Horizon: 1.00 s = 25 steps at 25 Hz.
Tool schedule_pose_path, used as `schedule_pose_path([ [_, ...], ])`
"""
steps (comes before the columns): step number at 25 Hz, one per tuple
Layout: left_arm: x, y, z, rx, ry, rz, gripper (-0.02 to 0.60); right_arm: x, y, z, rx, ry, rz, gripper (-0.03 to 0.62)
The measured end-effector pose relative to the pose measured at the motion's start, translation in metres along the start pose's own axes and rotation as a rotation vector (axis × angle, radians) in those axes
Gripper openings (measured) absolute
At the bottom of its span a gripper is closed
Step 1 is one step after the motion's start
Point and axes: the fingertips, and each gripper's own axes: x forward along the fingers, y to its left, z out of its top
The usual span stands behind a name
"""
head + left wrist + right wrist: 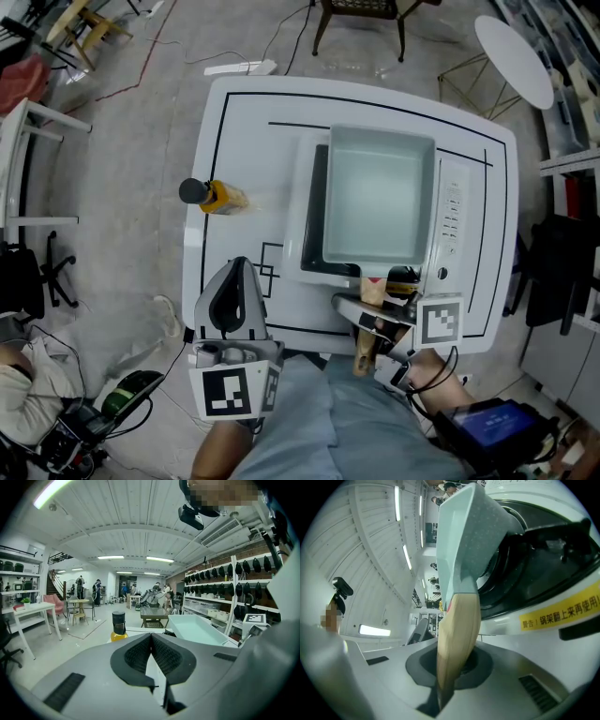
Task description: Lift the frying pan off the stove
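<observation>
A pale green square frying pan (378, 197) lies over the dark plate of a white stove (455, 211) on the white table (244, 141). Its wooden handle (371, 292) points toward me. My right gripper (375, 314) is shut on that handle, turned on its side at the table's front edge. In the right gripper view the handle (457, 634) runs down between the dark pads (480, 660) of the gripper (450, 667), with the pan (464, 531) and stove (543, 573) beyond. My left gripper (239, 272) hovers at the front left, shut and holding nothing (151, 641).
A yellow bottle with a black cap (214, 195) lies at the table's left edge; it is also in the left gripper view as the bottle (118, 625). Chairs, cables and a round white table (514, 56) surround the table on the floor. Shelving stands to the right.
</observation>
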Motion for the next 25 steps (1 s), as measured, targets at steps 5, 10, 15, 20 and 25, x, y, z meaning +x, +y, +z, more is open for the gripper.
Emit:
schedule_pose_path([
  [5,-0.001,0.0,0.003,0.002,-0.005,0.003,0.017,0.0,0.002,0.001,-0.007,0.003,0.001,0.051],
  [10,-0.002,-0.001,0.005,0.005,-0.007,0.004,0.017,0.003,0.008,0.005,-0.012,-0.009,0.013,0.049],
  [15,-0.004,-0.001,0.008,0.006,-0.02,0.006,0.017,0.003,0.009,0.005,-0.015,-0.013,0.022,0.049],
  [20,-0.006,-0.003,0.012,0.006,-0.029,0.007,0.017,0.003,0.016,0.006,-0.045,-0.007,0.023,0.049],
  [25,-0.01,-0.007,0.021,0.008,-0.049,0.003,0.017,0.001,0.033,0.007,-0.059,-0.013,0.051,0.049],
])
